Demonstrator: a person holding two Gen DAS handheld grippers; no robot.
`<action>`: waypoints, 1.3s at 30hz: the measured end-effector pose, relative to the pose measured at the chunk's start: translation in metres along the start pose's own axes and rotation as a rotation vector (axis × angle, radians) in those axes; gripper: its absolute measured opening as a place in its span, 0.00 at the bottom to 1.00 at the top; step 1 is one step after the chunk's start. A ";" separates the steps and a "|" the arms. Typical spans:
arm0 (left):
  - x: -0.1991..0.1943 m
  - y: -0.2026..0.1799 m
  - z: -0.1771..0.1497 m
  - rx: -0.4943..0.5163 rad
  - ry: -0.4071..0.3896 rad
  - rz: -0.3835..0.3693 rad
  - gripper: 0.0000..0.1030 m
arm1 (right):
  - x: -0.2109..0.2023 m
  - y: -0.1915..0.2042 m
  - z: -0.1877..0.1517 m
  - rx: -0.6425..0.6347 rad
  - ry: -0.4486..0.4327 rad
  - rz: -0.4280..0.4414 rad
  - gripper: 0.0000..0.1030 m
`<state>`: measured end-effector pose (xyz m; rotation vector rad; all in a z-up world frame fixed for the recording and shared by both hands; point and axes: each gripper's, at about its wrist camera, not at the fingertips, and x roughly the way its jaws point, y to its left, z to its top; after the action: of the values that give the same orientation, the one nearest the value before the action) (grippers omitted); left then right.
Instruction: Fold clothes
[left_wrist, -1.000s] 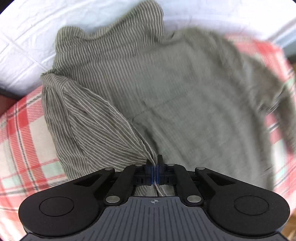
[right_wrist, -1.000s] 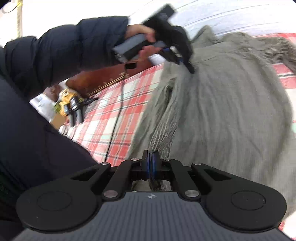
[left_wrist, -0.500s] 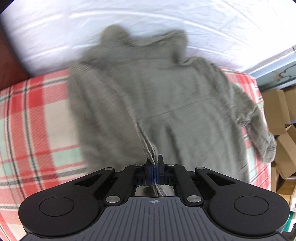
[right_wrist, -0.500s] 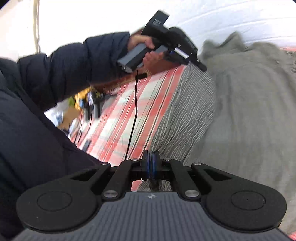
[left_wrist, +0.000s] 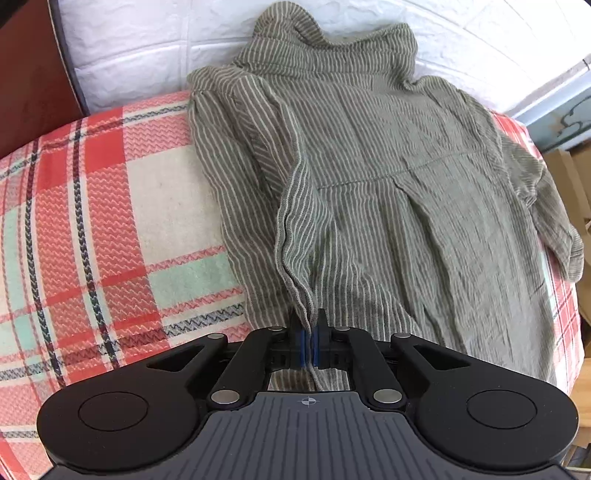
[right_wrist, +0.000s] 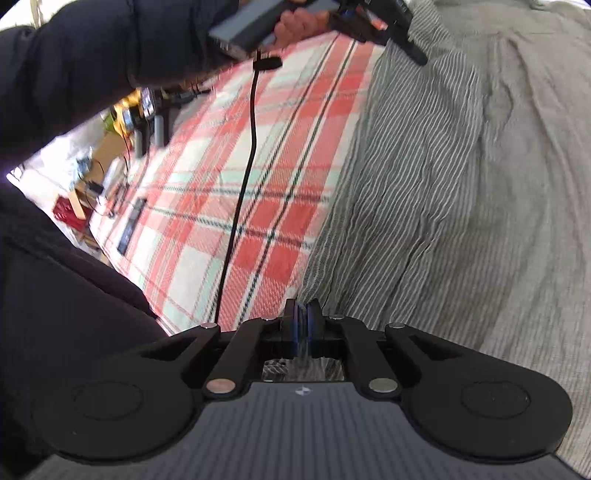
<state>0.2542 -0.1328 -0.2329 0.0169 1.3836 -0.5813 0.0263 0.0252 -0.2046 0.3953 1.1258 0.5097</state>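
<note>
Shirt edge pinched in both grippers

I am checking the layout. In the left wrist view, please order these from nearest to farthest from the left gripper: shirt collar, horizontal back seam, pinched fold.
1. Pinched fold, between the left gripper fingers.
2. Horizontal back seam, mid-shirt, ahead.
3. Shirt collar, far end by the white wall.

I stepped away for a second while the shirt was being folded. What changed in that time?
The left gripper drew back, pulling the striped shirt edge toward the person; more plaid blanket now shows. The right gripper shifted alongside. Both stayed shut on the shirt, which still lies spread on the blanket.
</note>
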 end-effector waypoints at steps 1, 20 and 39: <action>0.000 0.000 -0.001 0.008 -0.002 0.001 0.14 | 0.004 0.002 -0.001 -0.003 0.013 -0.003 0.09; -0.069 0.014 -0.051 0.079 -0.115 0.084 0.59 | -0.032 -0.029 -0.042 0.277 -0.018 0.017 0.45; -0.071 -0.003 -0.078 0.082 -0.221 0.168 0.57 | -0.023 -0.027 -0.060 0.289 0.021 -0.037 0.19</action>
<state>0.1764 -0.0817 -0.1828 0.1298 1.1307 -0.4840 -0.0322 -0.0075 -0.2254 0.6199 1.2293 0.3191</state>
